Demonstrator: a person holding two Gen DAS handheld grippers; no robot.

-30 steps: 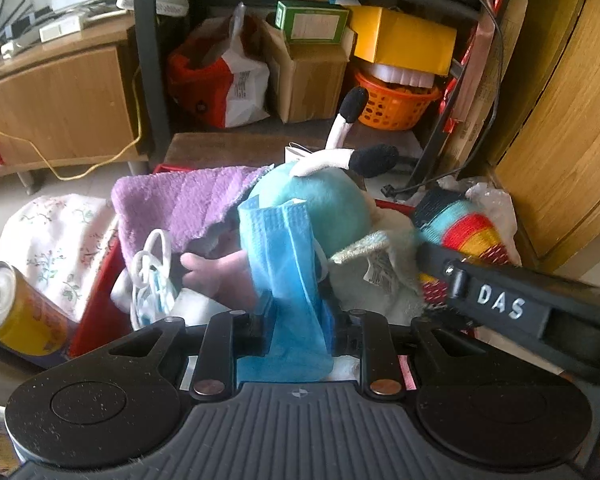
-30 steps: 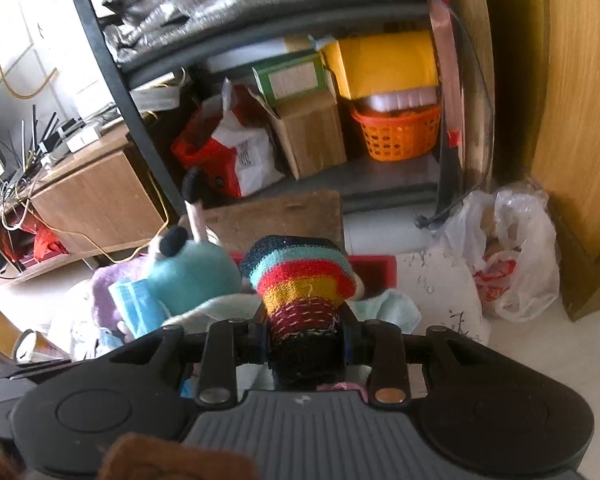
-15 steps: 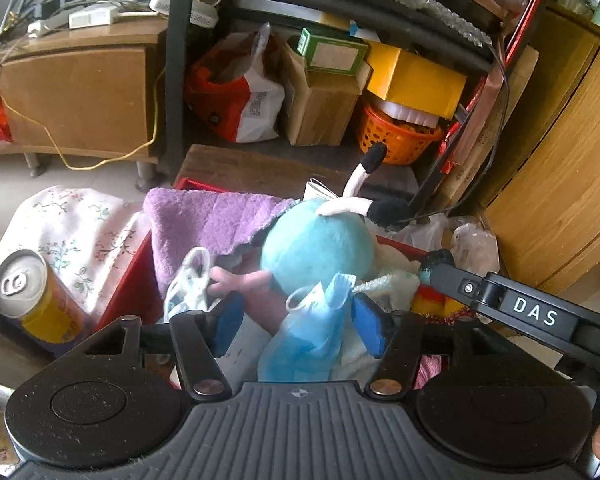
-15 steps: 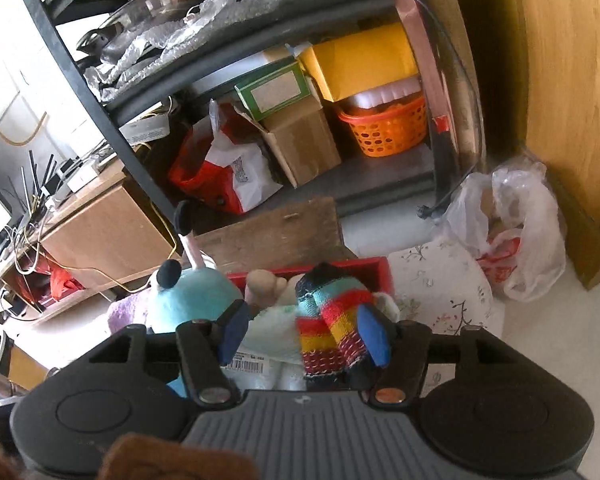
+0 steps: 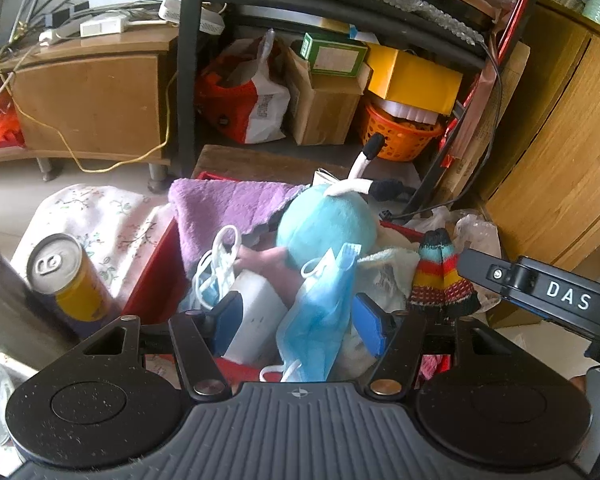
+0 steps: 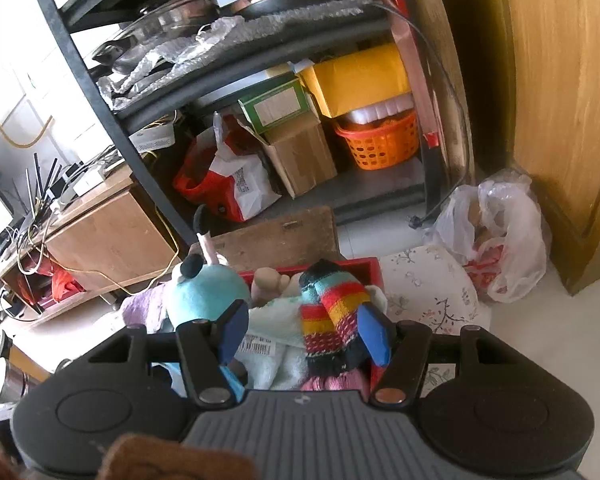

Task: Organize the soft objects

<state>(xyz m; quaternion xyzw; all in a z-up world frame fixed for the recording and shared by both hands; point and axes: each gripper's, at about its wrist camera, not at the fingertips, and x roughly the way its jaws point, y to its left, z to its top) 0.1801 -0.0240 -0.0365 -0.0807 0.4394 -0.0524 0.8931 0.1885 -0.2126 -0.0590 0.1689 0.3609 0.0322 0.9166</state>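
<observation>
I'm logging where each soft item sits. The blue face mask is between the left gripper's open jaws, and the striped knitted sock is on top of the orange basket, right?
Not quite. The blue face mask is between the left gripper's open jaws, but the striped knitted sock lies on the pile in the red bin, not on the orange basket, which stands back on the shelf. The right wrist view shows it.

Daylight fills both views, strongest at the far left, where the white wall washes out to near blank. The pale floor catches the same brightness. The lower shelf sits in soft shadow. The top of the can shows a mild sheen. Fisheye distortion bends the black rack post and the wooden cabinet into curves toward the edges. Focus is fair throughout, slightly soft on the nearest cloth.
</observation>
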